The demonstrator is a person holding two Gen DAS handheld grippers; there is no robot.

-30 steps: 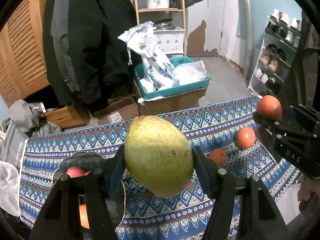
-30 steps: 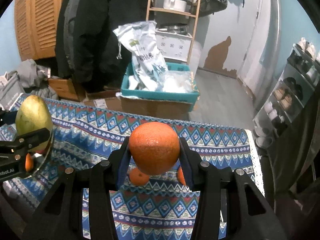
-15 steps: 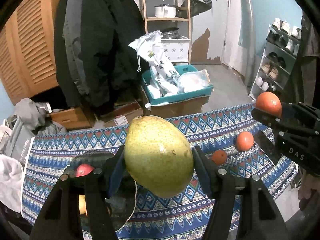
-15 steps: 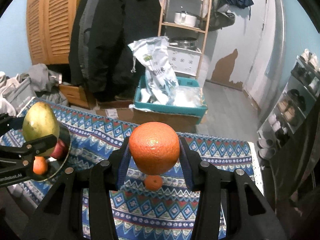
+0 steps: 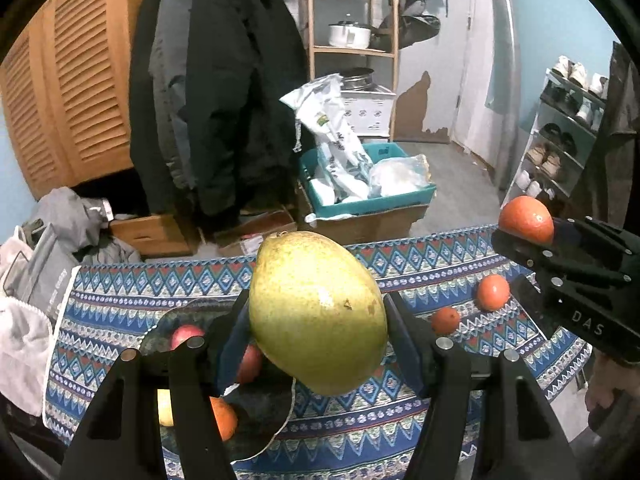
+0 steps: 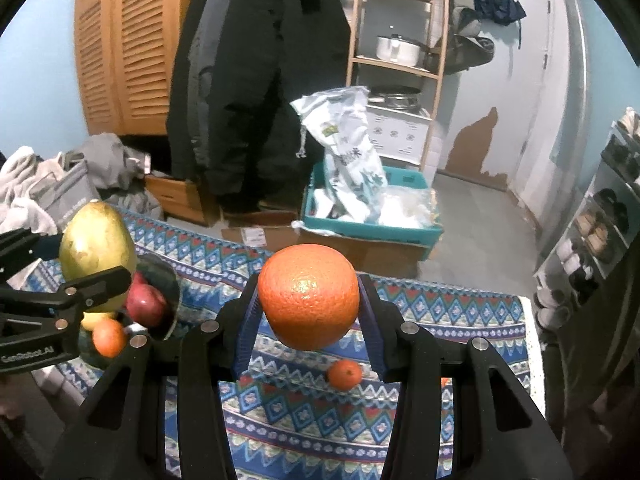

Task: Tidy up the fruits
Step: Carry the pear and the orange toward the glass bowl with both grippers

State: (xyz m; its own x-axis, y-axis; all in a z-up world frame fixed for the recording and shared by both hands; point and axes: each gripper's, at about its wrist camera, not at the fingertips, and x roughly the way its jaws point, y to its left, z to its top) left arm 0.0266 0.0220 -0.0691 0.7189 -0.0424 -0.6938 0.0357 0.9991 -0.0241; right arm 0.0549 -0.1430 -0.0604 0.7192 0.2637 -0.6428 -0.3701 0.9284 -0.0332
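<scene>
Left wrist view: the left gripper (image 5: 318,336) pinches a big green mango (image 5: 316,312), up above the dark bowl (image 5: 256,404) at 7 o'clock.

Right wrist view: the right gripper (image 6: 308,308) pinches an orange (image 6: 308,296), up above the patterned cloth (image 6: 304,412).

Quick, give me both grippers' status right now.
Left gripper: shut on the green mango, held above the patterned tablecloth.
Right gripper: shut on the large orange, also held in the air.
</scene>
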